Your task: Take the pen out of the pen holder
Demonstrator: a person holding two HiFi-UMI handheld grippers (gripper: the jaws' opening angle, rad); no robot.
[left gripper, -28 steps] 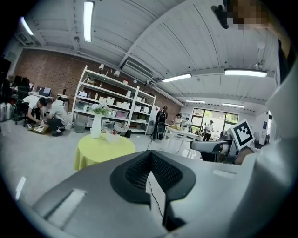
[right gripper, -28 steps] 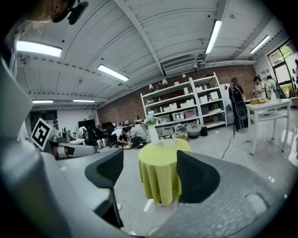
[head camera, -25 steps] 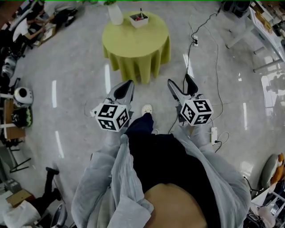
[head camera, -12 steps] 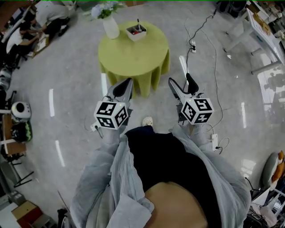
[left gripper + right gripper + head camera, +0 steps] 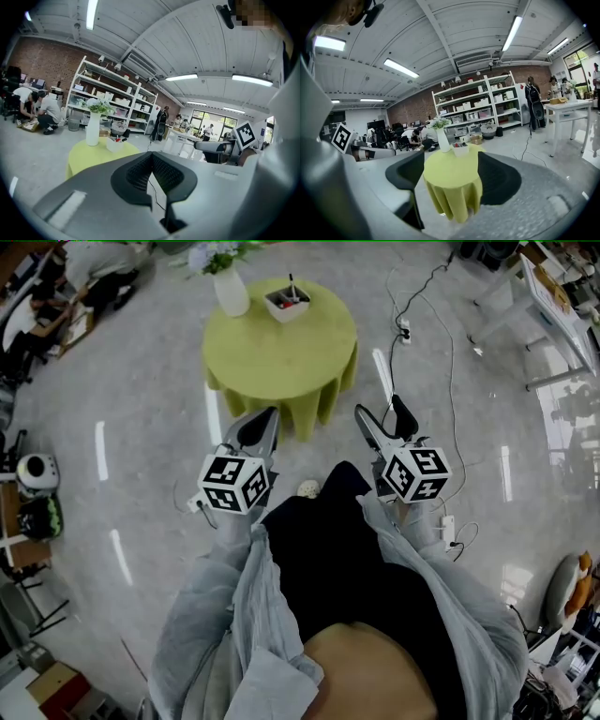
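A white pen holder (image 5: 288,303) with a few pens (image 5: 292,287) standing in it sits at the far side of a round table (image 5: 281,348) draped in yellow-green cloth. A white vase (image 5: 231,294) of flowers is beside it on the left. Both grippers hang in the air short of the table, well away from the holder. My left gripper (image 5: 266,416) is shut, its pads pressed together with nothing in them (image 5: 151,158). My right gripper (image 5: 380,412) is open and holds nothing; between its jaws (image 5: 452,176) I see the table (image 5: 454,192) and holder (image 5: 460,149).
Cables run across the grey floor right of the table to a power strip (image 5: 448,521). White desks (image 5: 553,296) stand at the far right. People crouch at the far left (image 5: 84,268). Storage shelves (image 5: 478,110) line the brick back wall.
The view has shifted forward, so the table sits a little lower and nearer and the whole vase shows. The person's leg has swung forward. Both grippers keep their pose.
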